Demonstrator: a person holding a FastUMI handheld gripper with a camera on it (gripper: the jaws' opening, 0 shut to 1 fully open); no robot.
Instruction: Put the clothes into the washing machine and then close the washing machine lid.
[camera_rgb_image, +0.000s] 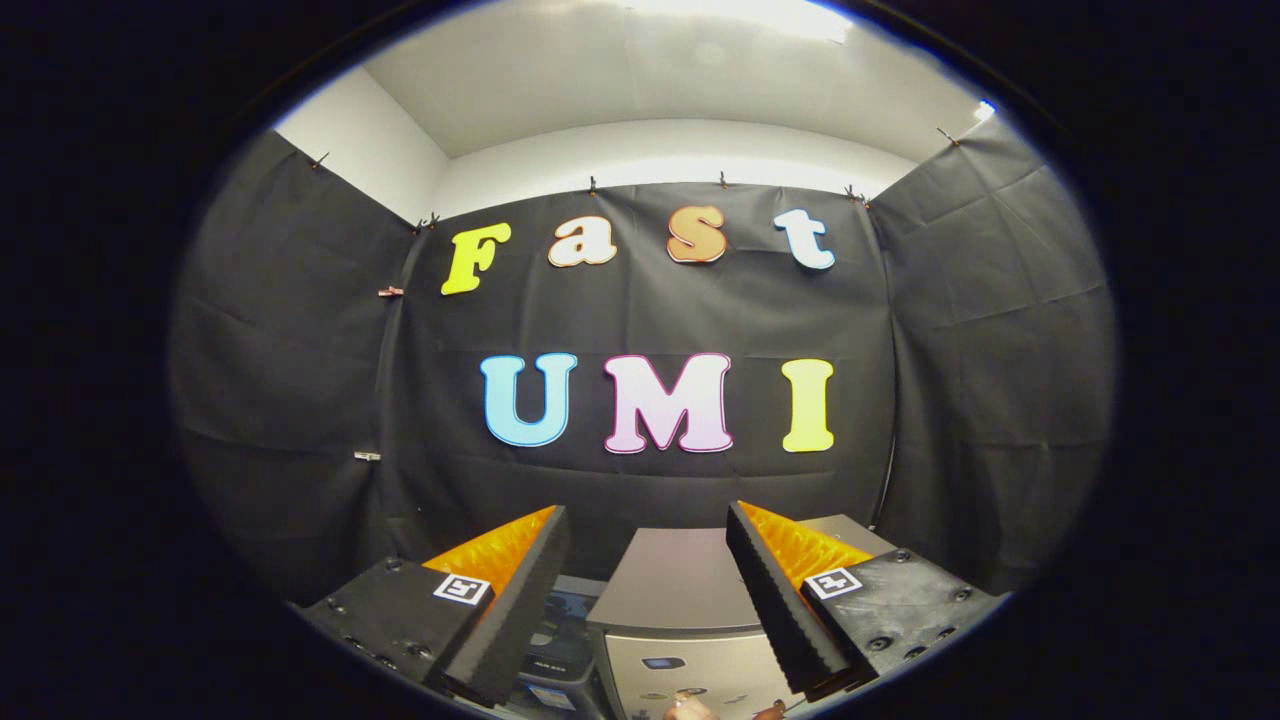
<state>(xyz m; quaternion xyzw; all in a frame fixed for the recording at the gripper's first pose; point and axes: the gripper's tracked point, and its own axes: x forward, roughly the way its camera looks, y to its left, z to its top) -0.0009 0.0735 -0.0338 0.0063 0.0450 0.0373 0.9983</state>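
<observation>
We hold the gripper (648, 520) with jaws wide and empty; the washing machine (680, 620) sits just beyond them. Clothes are soft and light, so we would pinch a bunched fold.

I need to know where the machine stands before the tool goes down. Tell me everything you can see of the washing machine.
The washing machine is a grey, metallic-looking box seen from above, just ahead of and below the open tool, its body showing in the gap between the fingers. Its flat top slopes back toward the booth's black cloth wall. The front face carries a small panel with buttons. Whether the lid is open cannot be told. Nothing touches it; no finger presses on it.
</observation>
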